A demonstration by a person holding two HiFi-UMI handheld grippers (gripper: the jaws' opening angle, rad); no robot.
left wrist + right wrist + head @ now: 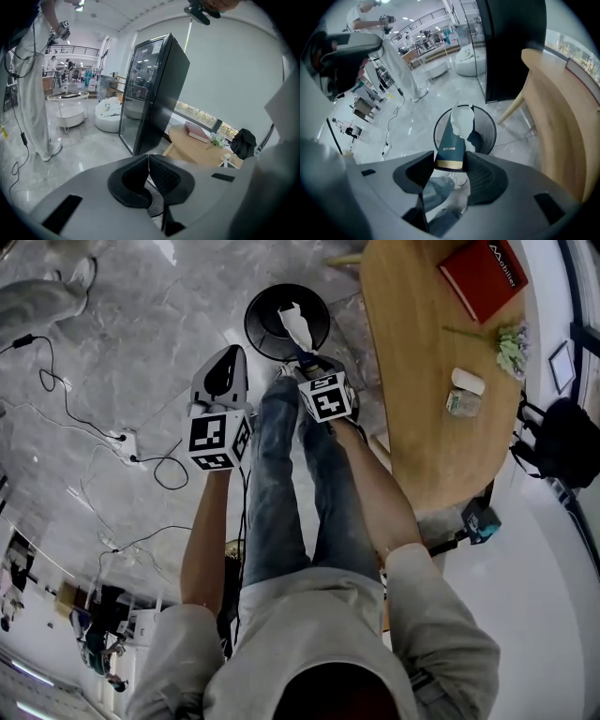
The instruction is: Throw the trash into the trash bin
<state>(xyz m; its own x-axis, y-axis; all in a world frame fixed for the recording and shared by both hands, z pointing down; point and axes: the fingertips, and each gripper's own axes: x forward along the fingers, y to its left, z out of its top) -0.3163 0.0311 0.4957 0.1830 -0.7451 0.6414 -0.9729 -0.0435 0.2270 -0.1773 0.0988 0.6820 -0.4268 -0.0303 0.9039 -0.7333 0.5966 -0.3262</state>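
Observation:
The trash is a dark teal wrapper (451, 143) torn open to its white inside, also seen as a white scrap (298, 324) in the head view. My right gripper (449, 161) is shut on its lower end and points steeply down. The wrapper hangs over the mouth of the round black mesh trash bin (486, 136), which stands on the grey marble floor just past my feet (265, 329). The right gripper (305, 359) sits at the bin's near rim. To its left, my left gripper (229, 357) is shut and empty, its jaws meeting (149, 161) with nothing between them.
A round wooden table (417, 427) stands right of the bin with a red book (483, 277), flowers (511, 348) and a small white item (467, 381). A black fridge (154, 93) rises beyond it. Cables and a power strip (127, 439) lie on the floor at left.

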